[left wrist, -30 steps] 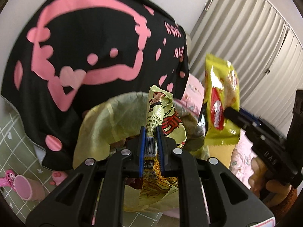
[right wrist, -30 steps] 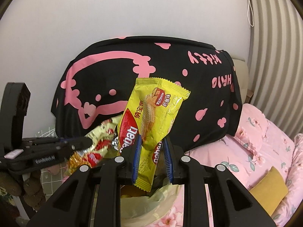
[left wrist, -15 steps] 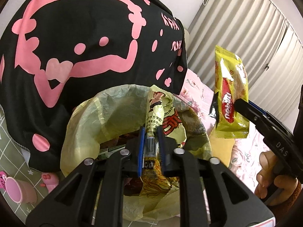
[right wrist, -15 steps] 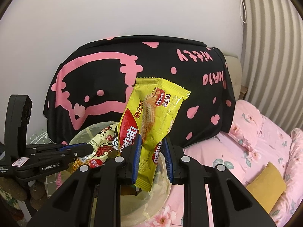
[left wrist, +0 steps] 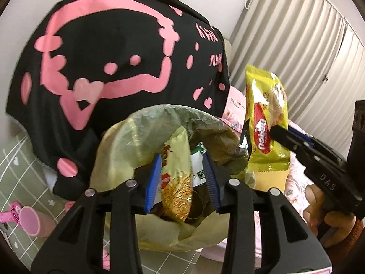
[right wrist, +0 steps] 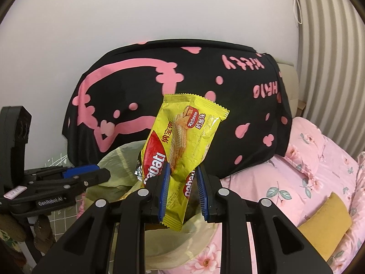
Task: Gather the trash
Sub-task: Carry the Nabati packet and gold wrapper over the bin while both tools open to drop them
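Left gripper [left wrist: 182, 178] spread wide over the yellow-lined trash bin [left wrist: 127, 141], gripping nothing; noodle wrapper [left wrist: 176, 182] loose between the pads, inside the bag. Right gripper [right wrist: 183, 191] pinched on the yellow wafer packet [right wrist: 180, 141], upright, above the bin's rim.

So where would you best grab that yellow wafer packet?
By its lower end, coming from below with the fingers across its flat faces. The wafer packet stands upright and is thin, so the right gripper can pinch it flat there, as it does now.
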`<action>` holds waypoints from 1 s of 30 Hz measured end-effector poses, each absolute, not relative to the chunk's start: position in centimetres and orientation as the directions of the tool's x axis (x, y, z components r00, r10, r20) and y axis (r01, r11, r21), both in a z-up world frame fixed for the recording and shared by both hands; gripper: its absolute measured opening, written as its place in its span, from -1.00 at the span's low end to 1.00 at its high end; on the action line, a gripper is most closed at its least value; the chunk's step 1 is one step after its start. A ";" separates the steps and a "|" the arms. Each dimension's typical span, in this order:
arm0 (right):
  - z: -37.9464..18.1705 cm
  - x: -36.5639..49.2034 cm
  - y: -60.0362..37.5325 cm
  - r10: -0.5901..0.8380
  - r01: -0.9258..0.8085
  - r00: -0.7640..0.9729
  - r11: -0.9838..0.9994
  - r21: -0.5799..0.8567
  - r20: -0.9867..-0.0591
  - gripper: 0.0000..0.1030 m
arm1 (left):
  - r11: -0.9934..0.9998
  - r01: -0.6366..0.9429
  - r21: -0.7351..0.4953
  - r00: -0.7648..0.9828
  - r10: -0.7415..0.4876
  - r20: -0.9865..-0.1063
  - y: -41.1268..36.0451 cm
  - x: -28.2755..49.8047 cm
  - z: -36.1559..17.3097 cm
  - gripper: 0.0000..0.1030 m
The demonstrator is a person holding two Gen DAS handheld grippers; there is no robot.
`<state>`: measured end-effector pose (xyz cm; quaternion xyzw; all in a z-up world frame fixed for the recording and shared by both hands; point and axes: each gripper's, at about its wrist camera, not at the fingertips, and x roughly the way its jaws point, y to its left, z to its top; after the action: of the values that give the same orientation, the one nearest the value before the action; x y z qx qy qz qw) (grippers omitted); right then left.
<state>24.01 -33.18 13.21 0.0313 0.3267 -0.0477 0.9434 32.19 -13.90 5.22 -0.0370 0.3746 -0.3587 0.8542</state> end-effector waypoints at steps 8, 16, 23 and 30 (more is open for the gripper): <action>11.4 25.9 -29.8 0.015 0.010 0.752 0.999 0.033 -0.660 -0.56 | 0.804 0.480 -0.351 0.529 -0.584 -0.616 -8.4 32.3 4.8 -0.23; 8.6 27.7 -27.7 0.030 -0.022 0.709 1.000 0.021 -0.704 -0.56 | 0.831 0.433 -0.351 0.546 -0.551 -0.631 -5.3 31.7 4.2 -0.23; 7.9 27.9 -27.6 0.032 -0.020 0.705 0.999 0.026 -0.708 -0.47 | 0.839 0.402 -0.367 0.551 -0.542 -0.635 -3.8 31.5 3.6 -0.22; 8.1 27.1 -27.5 0.027 -0.018 0.719 1.000 0.020 -0.694 -0.22 | 0.838 0.397 -0.374 0.543 -0.543 -0.641 -3.6 31.3 3.2 -0.22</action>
<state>27.07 -27.47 8.08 0.0056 0.3746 0.0122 0.9271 31.26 -3.64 3.16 -0.0922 0.3951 -0.2689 0.8736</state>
